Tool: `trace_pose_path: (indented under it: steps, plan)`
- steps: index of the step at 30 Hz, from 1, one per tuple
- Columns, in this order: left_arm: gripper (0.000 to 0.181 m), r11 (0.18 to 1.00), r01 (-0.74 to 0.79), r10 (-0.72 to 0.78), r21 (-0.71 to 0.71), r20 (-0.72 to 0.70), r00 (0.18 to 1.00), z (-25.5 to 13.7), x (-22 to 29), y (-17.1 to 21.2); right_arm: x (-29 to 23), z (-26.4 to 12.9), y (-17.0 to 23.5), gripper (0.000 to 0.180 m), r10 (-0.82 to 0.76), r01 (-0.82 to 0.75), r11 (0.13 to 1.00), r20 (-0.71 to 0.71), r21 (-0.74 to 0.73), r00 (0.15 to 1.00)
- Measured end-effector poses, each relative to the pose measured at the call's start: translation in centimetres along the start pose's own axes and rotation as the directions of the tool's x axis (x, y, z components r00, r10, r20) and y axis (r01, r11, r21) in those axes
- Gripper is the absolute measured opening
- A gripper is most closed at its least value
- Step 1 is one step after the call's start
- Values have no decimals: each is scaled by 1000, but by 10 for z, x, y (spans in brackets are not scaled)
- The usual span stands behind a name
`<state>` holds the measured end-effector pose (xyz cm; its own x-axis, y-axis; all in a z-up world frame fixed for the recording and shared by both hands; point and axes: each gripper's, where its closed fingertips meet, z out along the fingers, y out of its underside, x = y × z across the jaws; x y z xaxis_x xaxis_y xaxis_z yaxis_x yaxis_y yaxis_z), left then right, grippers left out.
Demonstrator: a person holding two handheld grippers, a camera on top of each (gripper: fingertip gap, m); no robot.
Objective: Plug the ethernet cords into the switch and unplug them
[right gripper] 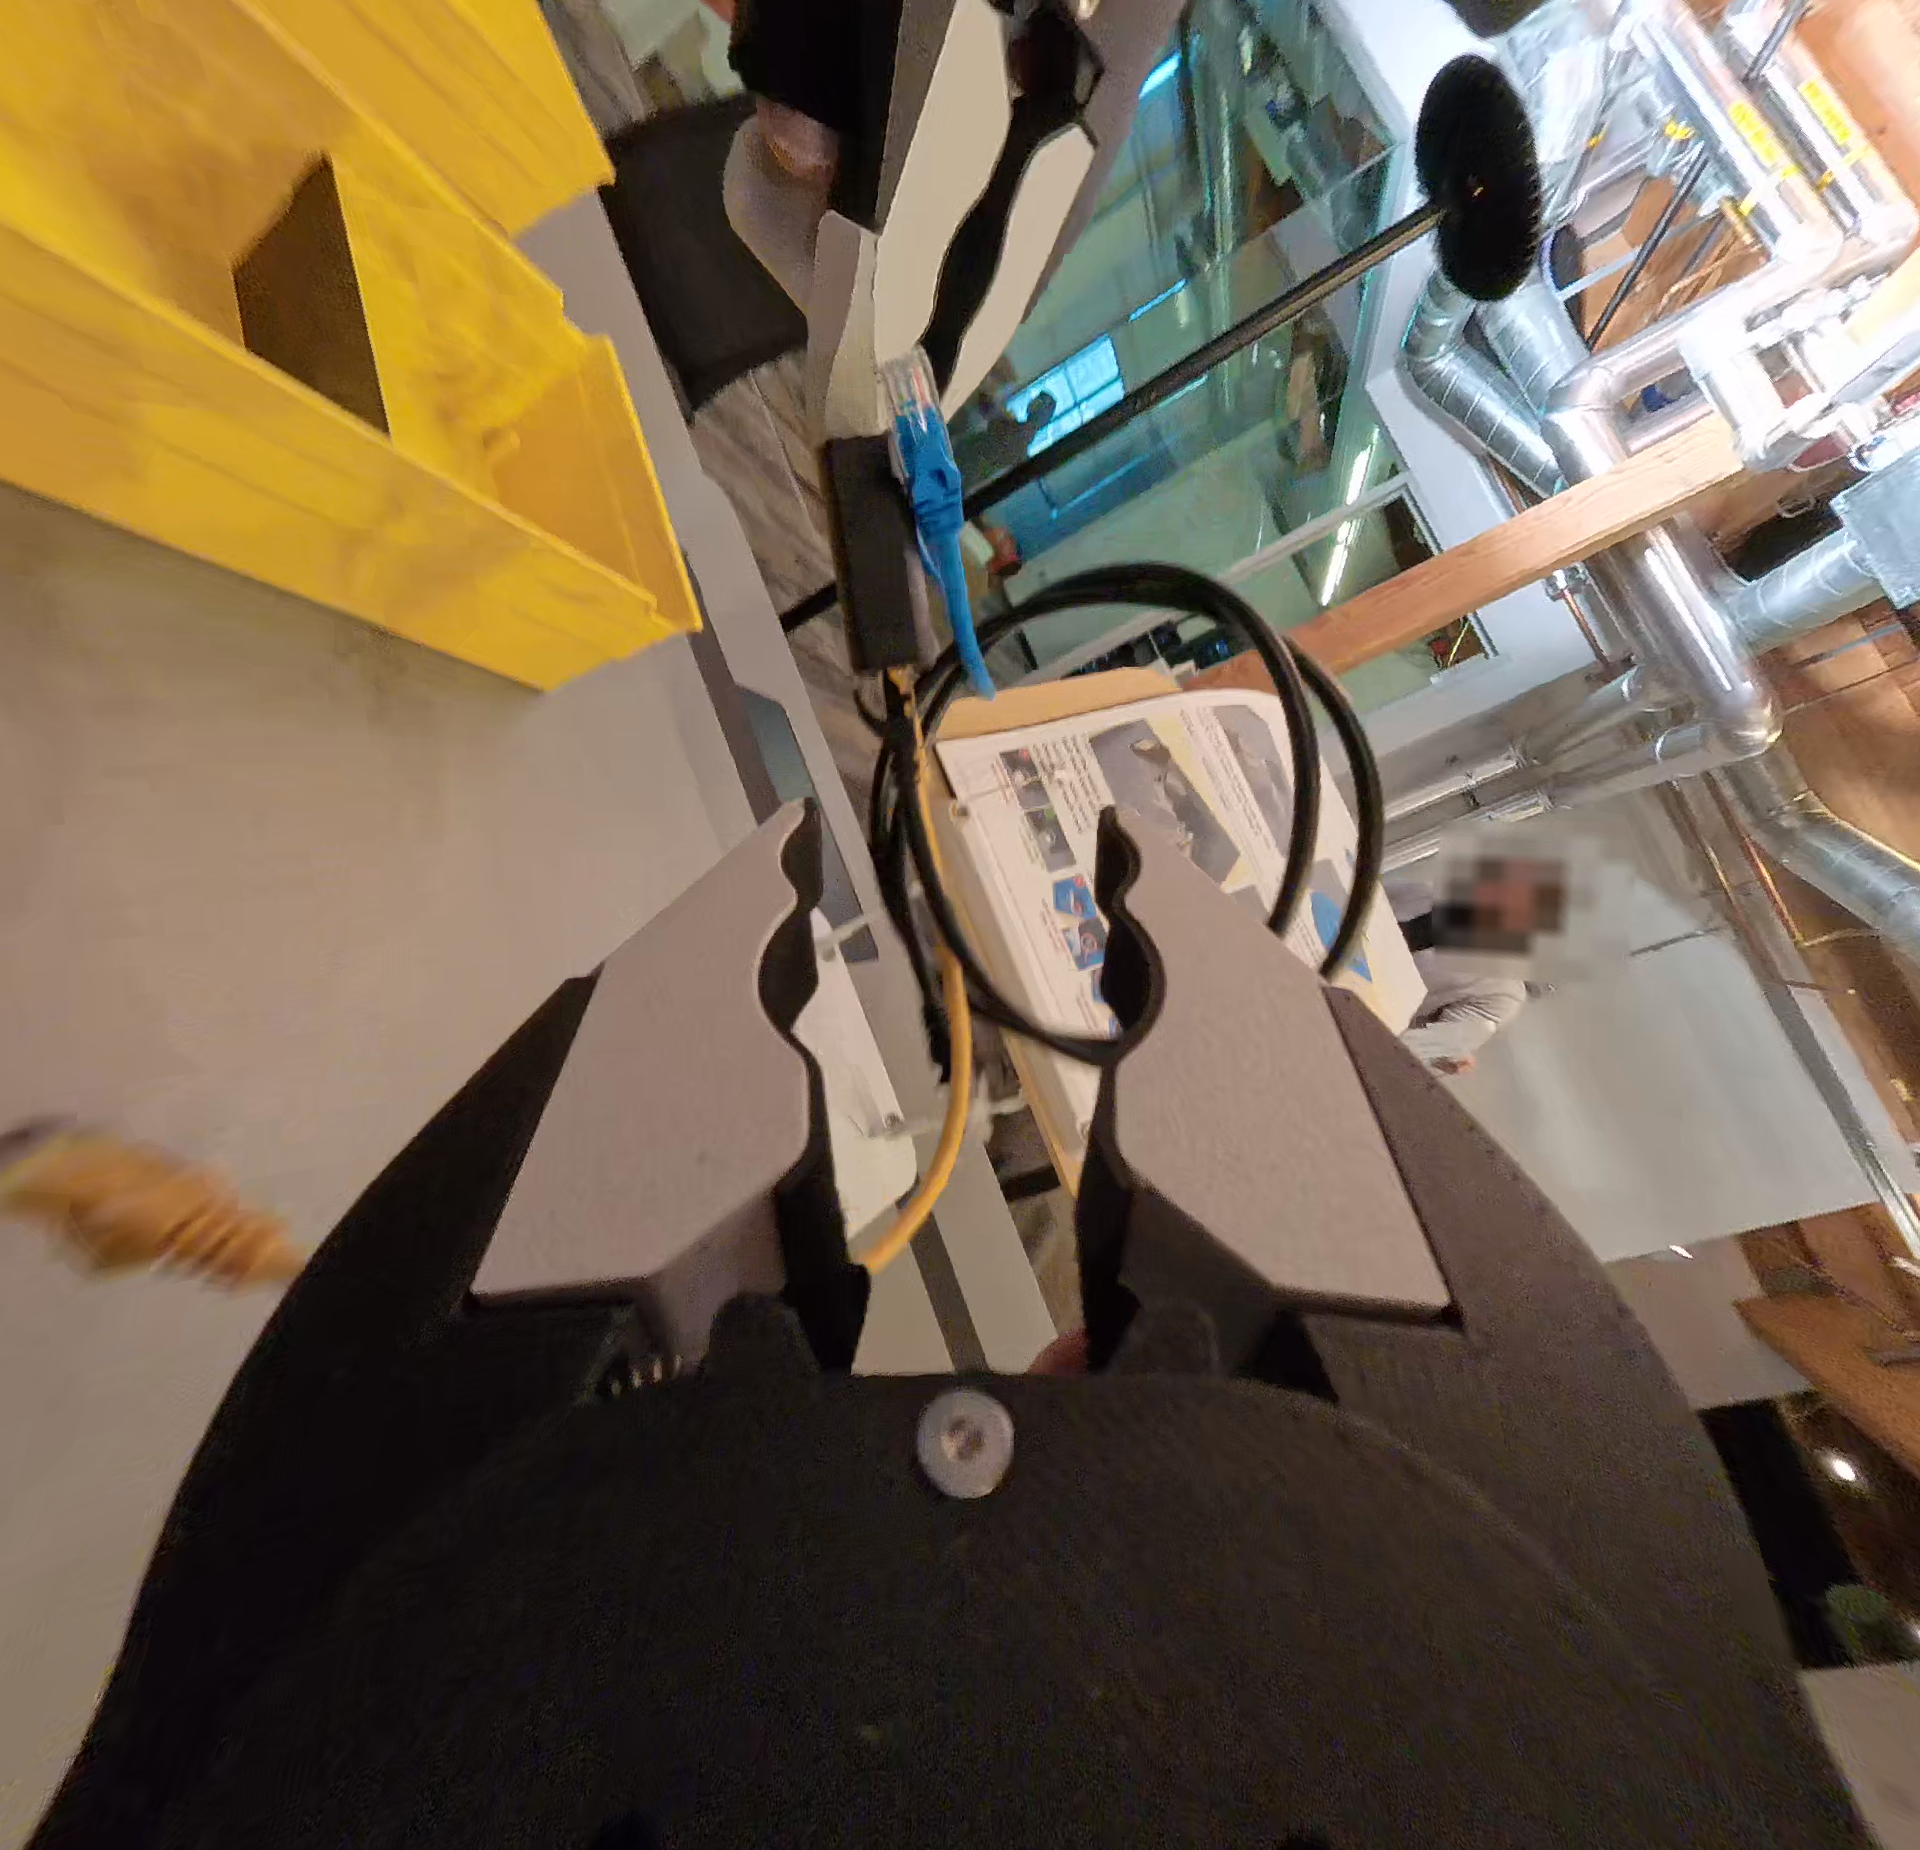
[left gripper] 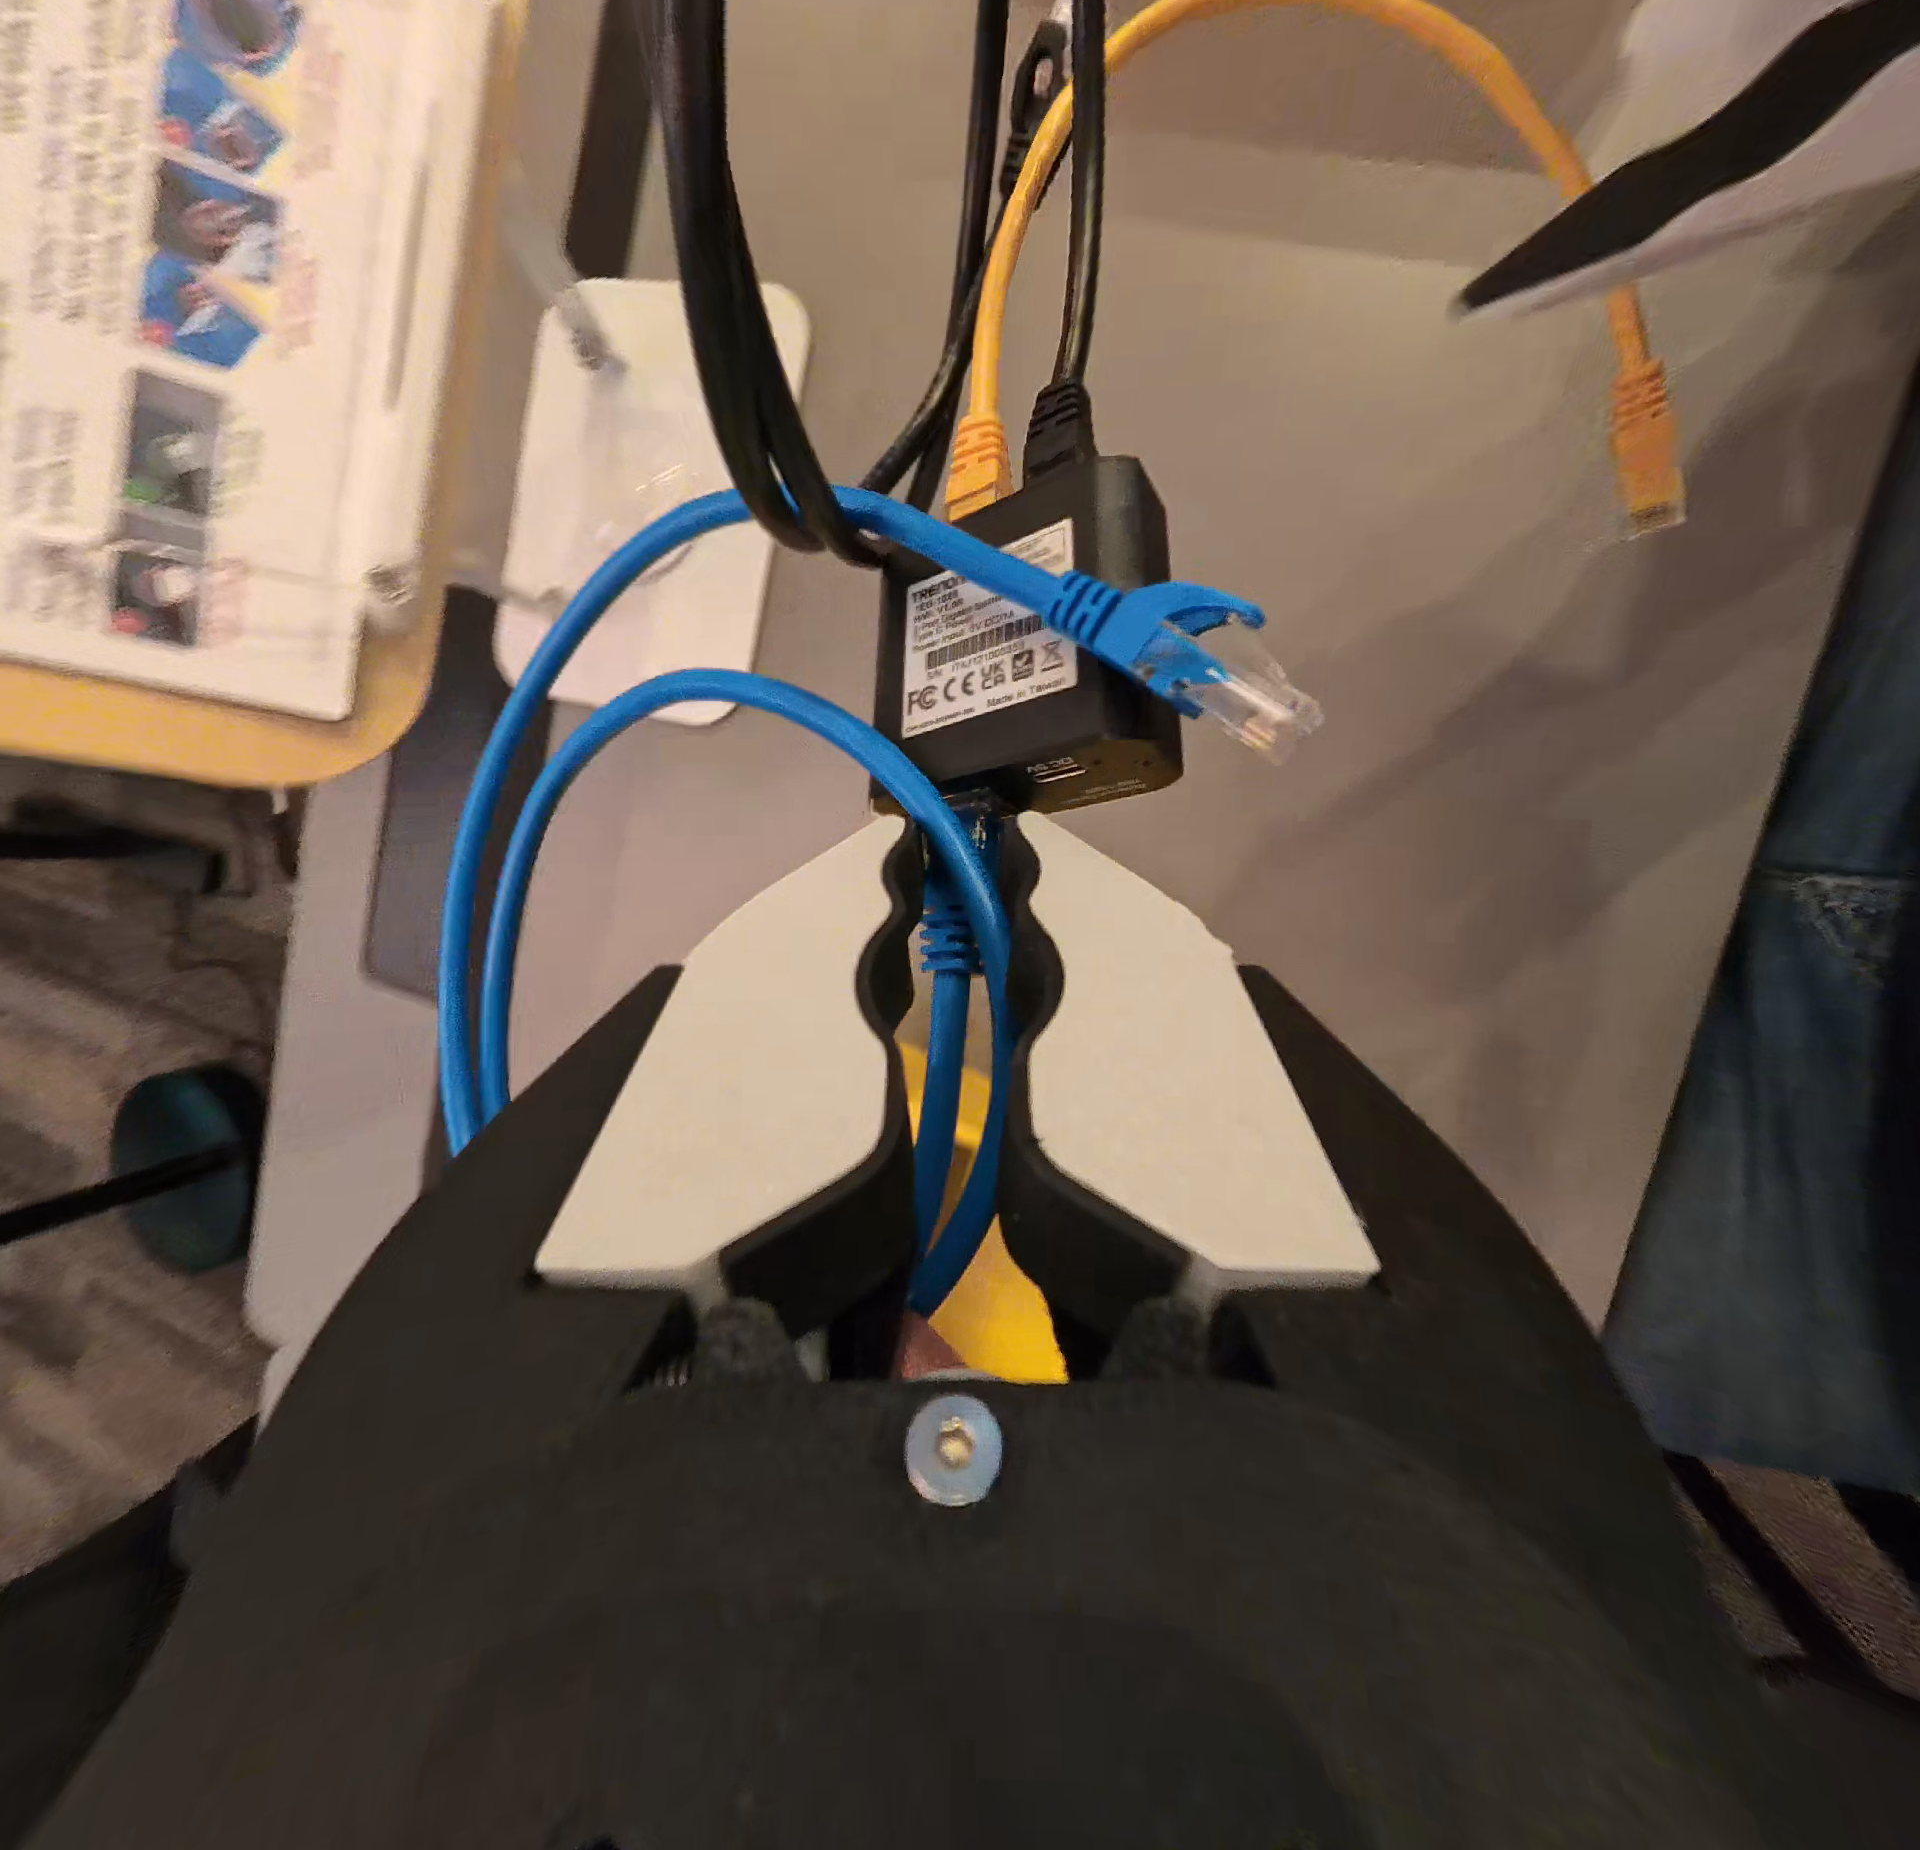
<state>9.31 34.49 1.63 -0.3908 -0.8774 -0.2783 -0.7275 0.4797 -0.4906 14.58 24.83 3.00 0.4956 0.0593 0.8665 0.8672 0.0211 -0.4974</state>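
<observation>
In the left wrist view my left gripper (left gripper: 961,850) is shut on the boot of a blue ethernet cord (left gripper: 951,943), at the near side of the small black switch (left gripper: 1023,647). The switch is held above the grey table (left gripper: 1351,450). The blue cord's other plug (left gripper: 1236,683) lies free across the switch. A yellow cord (left gripper: 982,450) and a black cord (left gripper: 1060,418) are plugged into the far side. The yellow cord's free plug (left gripper: 1647,444) hangs at right. My right gripper (right gripper: 961,829) is open and empty, below the switch (right gripper: 873,564); one of its fingers shows at upper right in the left wrist view (left gripper: 1704,200).
A printed instruction sheet on a wooden board (left gripper: 187,346) lies left, with a white stand (left gripper: 644,491) beside it. A yellow bin (right gripper: 312,294) stands on the table. Black cord loops (right gripper: 1320,761) hang near the switch. A person in jeans (left gripper: 1818,969) stands at right. About 12 centimeters separates my left fingertips from my right.
</observation>
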Motion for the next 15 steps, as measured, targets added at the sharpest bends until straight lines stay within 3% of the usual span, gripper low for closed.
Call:
trace_pose_path:
  steps: [5, 8, 13, 15]
  plan:
    - [13, 999, 9, -4, 40, -129, 992, 45, 40, -23, -39, 26, 48, 45, -41, 62, 988, 144, -143, 989]
    - [14, 996, 37, -21, 77, -198, 980, 60, 55, -31, -51, 29, 64, 14, -9, 42, 985, 190, -169, 982]
    - [18, 992, 56, -26, 112, -255, 967, 76, 63, -26, -72, 23, 75, 13, 149, -70, 974, 372, -216, 916]
    - [20, 990, 9, 20, 143, -195, 981, 78, 59, -24, -81, 21, 75, 12, 260, -157, 955, 455, -251, 852]
